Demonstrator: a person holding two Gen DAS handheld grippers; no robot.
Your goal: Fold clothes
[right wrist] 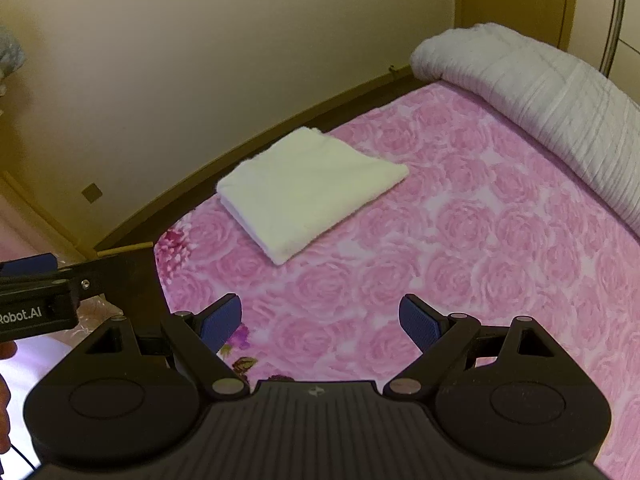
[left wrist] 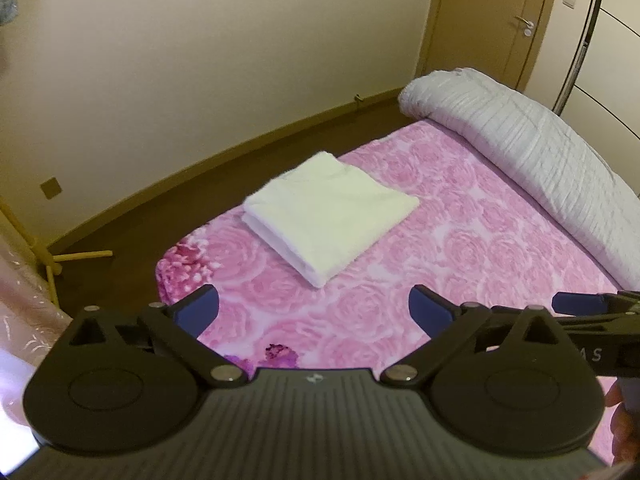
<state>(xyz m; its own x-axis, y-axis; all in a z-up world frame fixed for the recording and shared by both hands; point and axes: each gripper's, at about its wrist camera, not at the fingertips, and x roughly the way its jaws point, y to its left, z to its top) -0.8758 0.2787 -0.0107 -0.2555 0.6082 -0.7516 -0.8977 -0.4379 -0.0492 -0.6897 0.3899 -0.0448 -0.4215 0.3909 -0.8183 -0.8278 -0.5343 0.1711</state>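
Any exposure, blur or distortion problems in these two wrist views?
Left wrist view: white folded cloth nearly blown out, baseboard bowed by fisheye, blown-out patch at lower left, dark vignette corners. Right wrist view: yellower cast, cloth soft and washed out, wall edge curved.

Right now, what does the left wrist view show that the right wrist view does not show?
Only the left wrist view shows the door handle clearly and the right gripper at its right edge. Only the right wrist view shows the left gripper at its left edge. Both share the folded white cloth on the pink floral blanket, the rolled grey quilt, and open jaws holding nothing.
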